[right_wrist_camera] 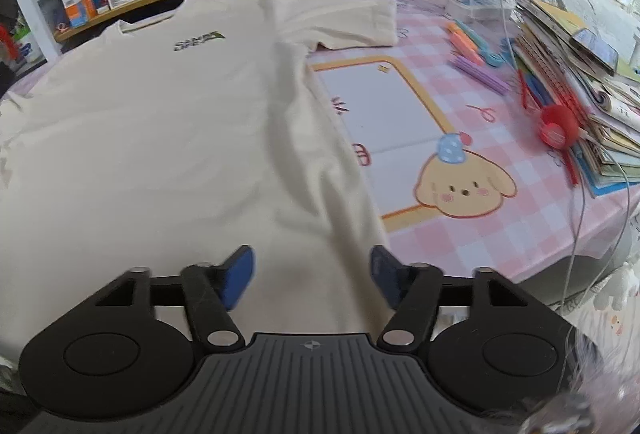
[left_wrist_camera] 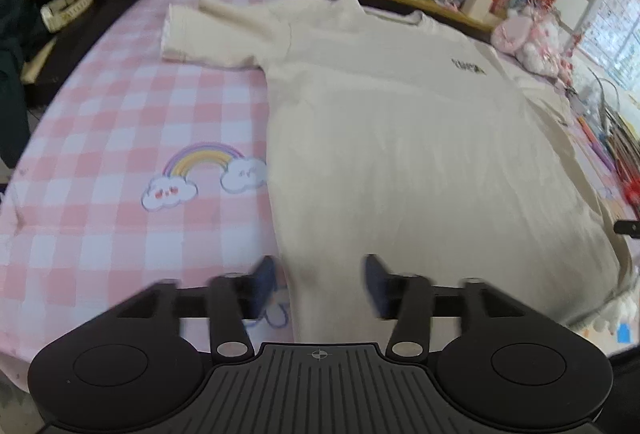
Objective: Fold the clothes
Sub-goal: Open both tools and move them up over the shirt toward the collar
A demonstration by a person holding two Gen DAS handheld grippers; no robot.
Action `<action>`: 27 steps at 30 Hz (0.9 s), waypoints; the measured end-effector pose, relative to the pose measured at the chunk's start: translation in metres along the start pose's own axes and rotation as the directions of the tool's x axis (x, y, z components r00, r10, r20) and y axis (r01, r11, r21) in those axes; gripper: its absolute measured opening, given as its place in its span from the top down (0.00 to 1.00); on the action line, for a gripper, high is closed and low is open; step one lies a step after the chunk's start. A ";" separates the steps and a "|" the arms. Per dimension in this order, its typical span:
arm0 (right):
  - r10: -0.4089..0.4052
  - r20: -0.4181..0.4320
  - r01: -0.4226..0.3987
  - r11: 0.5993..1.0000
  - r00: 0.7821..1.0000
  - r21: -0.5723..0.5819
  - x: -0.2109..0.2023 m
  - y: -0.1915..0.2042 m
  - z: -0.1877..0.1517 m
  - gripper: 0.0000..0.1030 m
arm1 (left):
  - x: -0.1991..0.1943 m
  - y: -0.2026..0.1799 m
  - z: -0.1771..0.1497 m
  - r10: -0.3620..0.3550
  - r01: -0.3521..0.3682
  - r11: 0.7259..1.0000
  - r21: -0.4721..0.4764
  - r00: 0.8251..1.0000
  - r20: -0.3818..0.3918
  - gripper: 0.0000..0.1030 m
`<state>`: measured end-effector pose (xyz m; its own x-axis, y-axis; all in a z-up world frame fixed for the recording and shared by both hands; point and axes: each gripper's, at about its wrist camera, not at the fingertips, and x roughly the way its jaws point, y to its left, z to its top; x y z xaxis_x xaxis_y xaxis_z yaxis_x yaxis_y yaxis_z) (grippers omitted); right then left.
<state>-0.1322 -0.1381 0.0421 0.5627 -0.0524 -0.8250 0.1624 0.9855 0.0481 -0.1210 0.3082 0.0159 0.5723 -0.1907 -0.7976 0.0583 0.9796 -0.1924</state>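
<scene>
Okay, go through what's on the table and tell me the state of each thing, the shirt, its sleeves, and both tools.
T-shirt: spread flat, unfolded, logo side up.
Left sleeve: laid out flat to the side.
Right sleeve: laid out flat to the side.
Left tool: open, at the shirt's bottom edge, holding nothing.
Right tool: open, over the shirt's bottom edge, holding nothing.

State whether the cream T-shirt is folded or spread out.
Spread out: the T-shirt lies flat, front up, both sleeves extended sideways.
</scene>
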 end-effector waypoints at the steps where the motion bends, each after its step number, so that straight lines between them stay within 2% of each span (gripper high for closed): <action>1: -0.006 0.007 0.006 1.000 1.000 0.003 0.000 0.004 0.000 0.22 | 0.000 -0.002 0.001 0.011 -0.011 1.000 -0.004 1.000 0.022 0.32; 3: -0.038 0.020 0.037 0.999 0.999 0.032 0.002 0.009 -0.001 0.19 | 0.002 -0.007 0.002 0.041 -0.040 0.999 -0.010 0.998 0.047 0.25; 6: -0.076 0.026 0.073 0.992 0.997 0.105 0.005 0.013 -0.001 0.17 | 0.006 -0.017 0.004 0.091 -0.093 0.996 0.015 0.994 0.065 0.24; 10: -0.080 0.045 0.073 0.987 0.996 0.143 0.006 0.022 -0.003 0.17 | 0.010 -0.028 0.007 0.144 -0.150 0.986 0.066 0.985 0.090 0.21; 17: -0.083 0.075 0.077 0.994 0.994 0.071 0.004 0.040 -0.005 0.16 | 0.013 -0.037 0.010 0.145 -0.152 0.987 0.055 0.984 0.108 0.21; 27: -0.058 0.062 0.058 0.998 0.996 0.002 0.012 0.041 0.000 0.15 | 0.024 -0.058 0.010 0.144 -0.151 0.984 0.090 0.987 0.076 0.21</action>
<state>-0.1188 -0.0988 0.0341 0.6017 -0.1197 -0.7897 0.1965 0.9805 0.0011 -0.1026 0.2478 0.0136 0.6354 -0.0423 -0.7710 0.0449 0.9988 -0.0178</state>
